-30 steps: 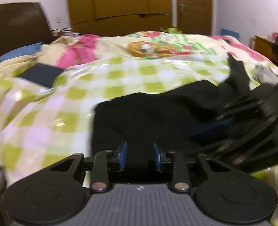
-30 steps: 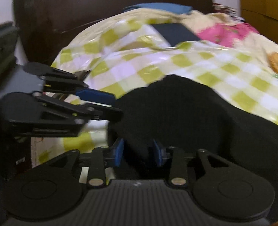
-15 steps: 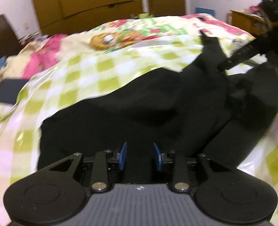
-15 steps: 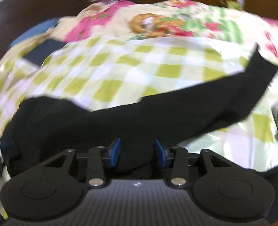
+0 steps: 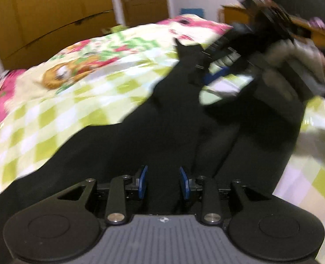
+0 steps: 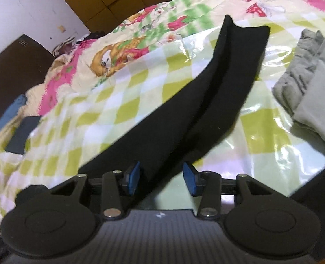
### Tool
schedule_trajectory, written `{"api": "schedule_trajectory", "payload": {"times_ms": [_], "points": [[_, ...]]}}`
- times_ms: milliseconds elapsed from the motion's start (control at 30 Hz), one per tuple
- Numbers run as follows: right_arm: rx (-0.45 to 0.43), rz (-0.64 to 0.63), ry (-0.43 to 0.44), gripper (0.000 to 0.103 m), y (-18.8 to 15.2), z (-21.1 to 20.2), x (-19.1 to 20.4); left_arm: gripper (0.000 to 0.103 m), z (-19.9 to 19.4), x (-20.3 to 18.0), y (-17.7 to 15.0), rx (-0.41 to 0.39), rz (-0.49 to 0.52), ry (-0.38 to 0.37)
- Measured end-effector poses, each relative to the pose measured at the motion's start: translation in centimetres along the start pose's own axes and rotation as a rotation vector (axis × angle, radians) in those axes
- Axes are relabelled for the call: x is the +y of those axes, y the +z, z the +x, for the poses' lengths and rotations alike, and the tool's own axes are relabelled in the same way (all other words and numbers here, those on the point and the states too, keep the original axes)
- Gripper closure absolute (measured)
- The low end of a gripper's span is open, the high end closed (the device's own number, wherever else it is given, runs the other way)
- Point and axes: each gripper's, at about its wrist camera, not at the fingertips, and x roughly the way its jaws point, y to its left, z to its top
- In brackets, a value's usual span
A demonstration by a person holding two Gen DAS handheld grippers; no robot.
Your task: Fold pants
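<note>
Black pants (image 6: 208,101) stretch across a checkered bedspread (image 6: 109,110), leg hems toward the far edge. The right gripper (image 6: 161,178) is spread; the left gripper (image 5: 163,182), blurred, apparently grips fabric.

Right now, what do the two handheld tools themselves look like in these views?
Both look alike. The left tool and right tool have a grey ribbed body with a small white logo, two black round discs at the sides, black linkage arms with silver rivets, and blue pads on the fingertips. No cables or sleeves are clearly visible.
</note>
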Motion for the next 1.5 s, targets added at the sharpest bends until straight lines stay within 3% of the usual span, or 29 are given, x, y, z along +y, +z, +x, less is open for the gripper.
{"api": "schedule_trajectory", "payload": {"times_ms": [100, 167, 233, 300, 367, 533, 633, 700, 800, 867, 933, 1033, 1100, 1233, 1400, 1500], "points": [[-0.003, 0.019, 0.039, 0.058, 0.7, 1.0, -0.2, 0.058, 2.0, -2.3, 0.2, 0.032, 0.064, 0.038], [-0.02, 0.03, 0.051, 0.071, 1.4, 1.5, -0.5, 0.058, 2.6, -2.7, 0.3, 0.049, 0.077, 0.071], [-0.031, 0.07, 0.092, 0.098, 2.1, 1.6, -1.0, 0.059, 2.6, -2.4, 0.4, 0.061, 0.051, 0.072], [-0.052, 0.12, 0.15, 0.098, 2.7, 1.3, -1.5, 0.071, 2.6, -2.0, 0.8, 0.071, 0.031, 0.084], [-0.087, 0.113, 0.178, 0.098, 2.9, 0.1, -1.1, 0.075, 2.4, -1.8, 1.2, 0.072, 0.014, 0.092], [-0.185, 0.108, 0.278, 0.098, 1.5, -6.7, -1.0, 0.077, 0.2, -2.2, 1.8, 0.03, 0.0, 0.087], [-0.25, 0.084, 0.286, 0.098, -2.0, -12.7, -1.7, 0.077, -1.1, -3.2, 1.3, 0.01, 0.015, 0.058], [-0.241, 0.081, 0.236, 0.098, -4.9, -14.6, -2.7, 0.076, -1.1, -4.4, 0.4, 0.038, 0.049, 0.05], [-0.115, 0.146, 0.103, 0.097, -8.7, -13.4, -5.9, 0.076, 0.7, -5.9, -1.2, 0.138, 0.092, 0.021], [-0.06, 0.218, 0.043, 0.097, -9.9, -12.7, -7.6, 0.076, 1.3, -6.9, -2.0, 0.153, 0.136, 0.043], [-0.087, 0.219, 0.039, 0.093, -9.5, -13.2, -7.4, 0.077, 1.1, -6.9, -1.7, 0.155, 0.132, 0.047], [-0.146, 0.054, -0.033, 0.091, -7.5, -13.8, -4.9, 0.077, 0.8, -6.2, -1.2, 0.147, 0.098, 0.024], [-0.207, -0.133, -0.195, 0.082, -6.6, -14.1, -2.3, 0.077, 0.5, -6.2, -1.2, 0.137, 0.095, 0.021], [-0.251, -0.345, -0.278, 0.076, -4.2, -12.0, 1.7, 0.076, 0.0, -6.2, -0.9, 0.11, 0.057, -0.017], [-0.103, -0.468, -0.262, 0.072, -1.3, -4.7, 4.3, 0.076, 0.3, -6.8, 1.5, 0.033, 0.013, -0.075], [0.013, -0.529, -0.336, 0.072, 0.0, -0.4, 4.4, 0.076, 1.0, -8.2, 2.2, 0.014, 0.035, -0.076]]}}
